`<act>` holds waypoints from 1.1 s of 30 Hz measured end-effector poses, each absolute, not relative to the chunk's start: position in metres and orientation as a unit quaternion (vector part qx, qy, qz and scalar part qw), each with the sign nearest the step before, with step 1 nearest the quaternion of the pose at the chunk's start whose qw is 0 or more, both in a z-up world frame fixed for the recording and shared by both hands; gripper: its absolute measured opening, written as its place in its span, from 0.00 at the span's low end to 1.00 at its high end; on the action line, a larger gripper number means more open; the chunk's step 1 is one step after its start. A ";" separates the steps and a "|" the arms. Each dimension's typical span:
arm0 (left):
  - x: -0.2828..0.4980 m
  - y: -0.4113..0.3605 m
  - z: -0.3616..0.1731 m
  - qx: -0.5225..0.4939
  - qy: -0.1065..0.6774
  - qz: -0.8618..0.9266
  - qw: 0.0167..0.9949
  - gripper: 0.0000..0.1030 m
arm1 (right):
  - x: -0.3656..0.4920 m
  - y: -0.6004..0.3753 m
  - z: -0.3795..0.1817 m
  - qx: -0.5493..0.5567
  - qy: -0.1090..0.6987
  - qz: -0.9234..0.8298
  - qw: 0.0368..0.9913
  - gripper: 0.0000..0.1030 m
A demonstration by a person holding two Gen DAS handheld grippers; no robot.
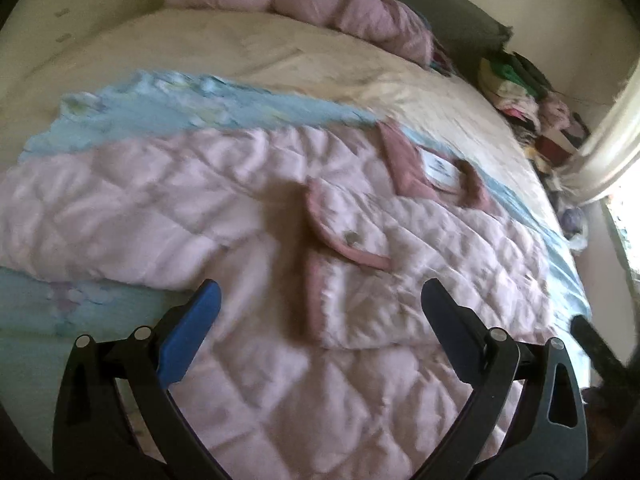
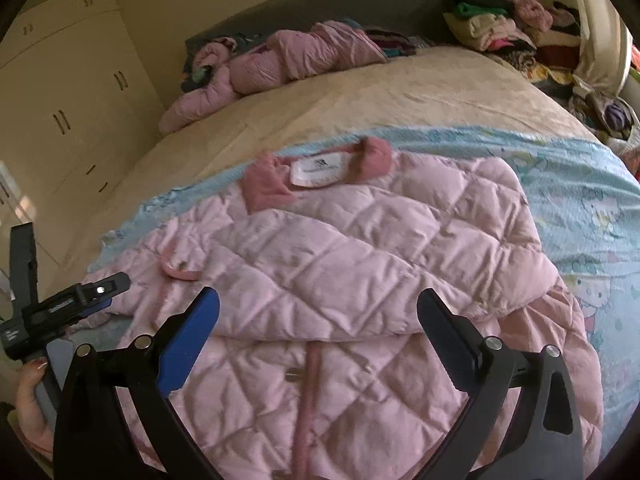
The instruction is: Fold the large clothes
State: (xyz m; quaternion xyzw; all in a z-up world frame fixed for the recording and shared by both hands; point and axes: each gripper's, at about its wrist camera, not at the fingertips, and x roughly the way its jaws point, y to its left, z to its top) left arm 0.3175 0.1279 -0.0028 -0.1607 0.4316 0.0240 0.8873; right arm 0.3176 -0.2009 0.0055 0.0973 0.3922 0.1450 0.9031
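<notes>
The bed [image 2: 360, 92] fills your view, cream cover up top, a blue cartoon sheet [image 2: 592, 208] across the near half. On that sheet lies your pink quilted jacket [image 2: 360, 264], collar [image 2: 260, 184] away from you, one side already laid over the front. It looks puffy, soft and light, probably a bit slick, so pinch a good bite of edge or hem, not the padded middle. Your right gripper [image 2: 318, 320] hovers over the lower front, jaws spread wide, holding nothing. Your left gripper [image 1: 320, 304] hangs above the jacket's front too, jaws spread, empty. A second pink jacket [image 2: 272, 64] sits bunched by the headboard.
</notes>
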 end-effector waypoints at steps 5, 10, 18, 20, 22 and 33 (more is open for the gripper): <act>0.310 0.148 0.011 -0.153 0.409 0.057 0.898 0.91 | 0.313 -0.180 0.023 0.092 0.380 0.156 0.907 0.96; 0.303 0.173 0.019 -0.168 0.395 0.077 0.900 0.91 | 0.312 -0.156 0.036 0.091 0.372 0.167 0.908 0.96; 0.291 0.214 0.022 -0.203 0.383 0.110 0.894 0.91 | 0.312 -0.117 0.054 0.089 0.351 0.188 0.913 0.96; 0.289 0.224 0.022 -0.214 0.380 0.113 0.893 0.91 | 0.312 -0.106 0.058 0.093 0.346 0.194 0.913 0.96; 0.286 0.234 0.021 -0.221 0.379 0.124 0.890 0.91 | 0.313 -0.096 0.061 0.095 0.344 0.202 0.912 0.96; 0.273 0.289 0.011 -0.245 0.375 0.194 0.873 0.91 | 0.314 -0.008 0.063 0.047 0.347 0.265 0.899 0.96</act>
